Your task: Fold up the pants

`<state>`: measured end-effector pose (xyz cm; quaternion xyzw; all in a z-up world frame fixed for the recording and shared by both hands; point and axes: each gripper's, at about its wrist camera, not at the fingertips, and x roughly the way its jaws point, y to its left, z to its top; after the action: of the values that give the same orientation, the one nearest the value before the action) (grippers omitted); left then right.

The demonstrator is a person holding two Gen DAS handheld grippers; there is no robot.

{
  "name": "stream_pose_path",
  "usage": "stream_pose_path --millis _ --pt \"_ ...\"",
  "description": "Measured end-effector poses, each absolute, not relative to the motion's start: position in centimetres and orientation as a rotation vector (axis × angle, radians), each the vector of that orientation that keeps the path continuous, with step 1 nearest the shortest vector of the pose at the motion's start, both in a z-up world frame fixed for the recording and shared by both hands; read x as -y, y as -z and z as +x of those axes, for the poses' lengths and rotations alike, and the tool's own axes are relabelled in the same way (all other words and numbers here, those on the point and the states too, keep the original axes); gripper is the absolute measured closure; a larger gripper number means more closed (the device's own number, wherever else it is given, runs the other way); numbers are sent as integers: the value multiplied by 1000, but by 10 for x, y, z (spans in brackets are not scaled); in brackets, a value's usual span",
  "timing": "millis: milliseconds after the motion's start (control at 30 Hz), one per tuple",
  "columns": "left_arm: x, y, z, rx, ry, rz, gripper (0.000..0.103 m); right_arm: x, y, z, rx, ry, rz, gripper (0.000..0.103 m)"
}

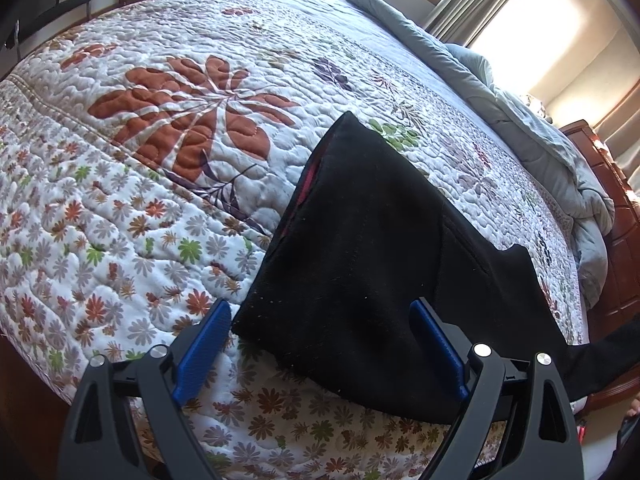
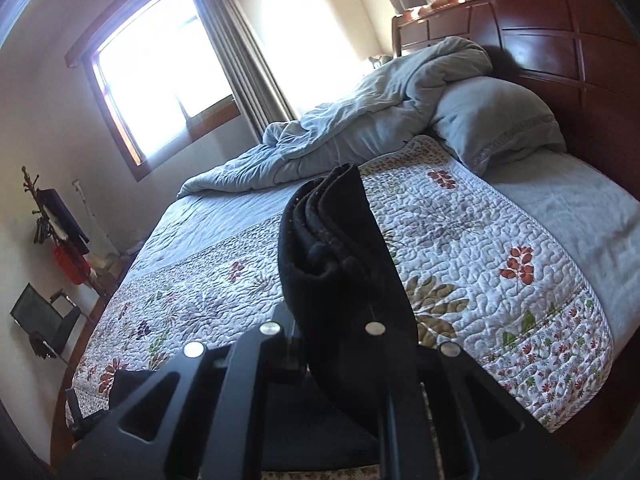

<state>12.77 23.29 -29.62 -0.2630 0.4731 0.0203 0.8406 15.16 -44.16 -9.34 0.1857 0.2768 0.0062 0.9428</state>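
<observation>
Black pants [image 1: 360,264] lie on the flowered quilt [image 1: 160,184] near the bed's front edge, one part trailing right and off the edge. My left gripper [image 1: 320,344] is open, its blue pads [image 1: 202,354] astride the pants' near edge, just above the cloth. My right gripper [image 2: 332,320] is shut on a bunched fold of the black pants [image 2: 332,248], which stands up between its fingers and hides the fingertips. The cloth hangs down under that gripper.
A rumpled grey duvet [image 2: 360,120] and a pillow [image 2: 496,124] lie against the wooden headboard [image 2: 560,40]. A window [image 2: 160,76] with curtains is behind. A chair [image 2: 44,320] and a coat stand [image 2: 48,216] stand left of the bed.
</observation>
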Motion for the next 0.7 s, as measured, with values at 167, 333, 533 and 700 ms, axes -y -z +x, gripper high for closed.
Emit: stream_pose_path --millis 167,333,533,700 --pt "-238 295 124 -992 -40 -562 12 418 83 155 -566 -40 335 93" --pt "-245 295 119 -985 -35 -572 12 395 80 160 -578 -63 294 93" --pt "-254 296 115 -979 -28 -584 12 365 82 163 -599 -87 217 93" --pt "-262 295 110 -972 -25 -596 12 341 86 168 -617 -109 160 93"
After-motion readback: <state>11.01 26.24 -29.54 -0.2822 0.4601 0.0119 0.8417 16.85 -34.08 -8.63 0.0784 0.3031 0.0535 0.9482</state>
